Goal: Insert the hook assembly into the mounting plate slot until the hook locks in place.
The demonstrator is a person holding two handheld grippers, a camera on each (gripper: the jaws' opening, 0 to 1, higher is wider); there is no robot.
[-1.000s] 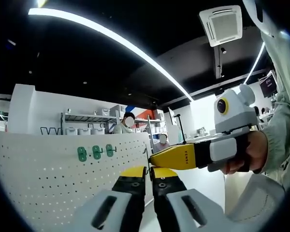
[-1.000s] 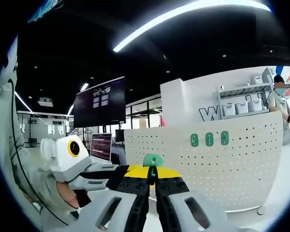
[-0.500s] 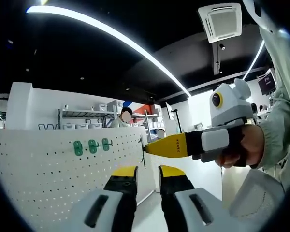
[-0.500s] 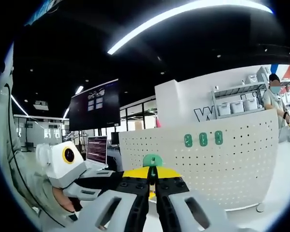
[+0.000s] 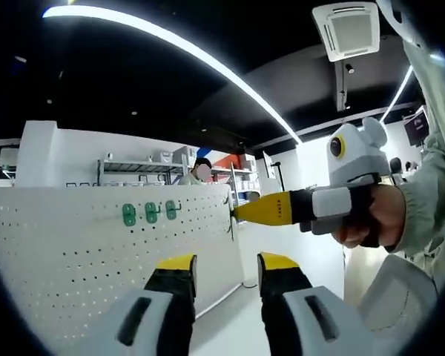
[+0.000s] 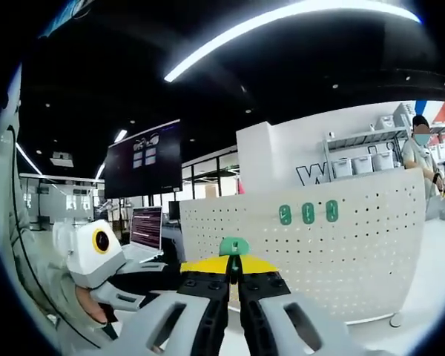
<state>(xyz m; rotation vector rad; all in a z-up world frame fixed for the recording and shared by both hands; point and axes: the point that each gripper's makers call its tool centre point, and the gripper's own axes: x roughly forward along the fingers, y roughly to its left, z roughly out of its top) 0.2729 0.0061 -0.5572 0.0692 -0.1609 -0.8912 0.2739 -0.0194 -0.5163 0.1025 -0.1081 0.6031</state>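
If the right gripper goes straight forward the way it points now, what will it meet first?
Probably the white pegboard. The right gripper, shut on a green hook, points at the board's left part, below the three green hooks already mounted there. Nothing stands between, though depth is unclear.

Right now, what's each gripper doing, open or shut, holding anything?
Left gripper: jaws open, holding nothing.
Right gripper: jaws shut on the green hook.

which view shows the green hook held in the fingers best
The right gripper view: the green hook sits centred, pinched in the right gripper. The left gripper view shows that gripper side-on, with just a thin dark wire at its tip.
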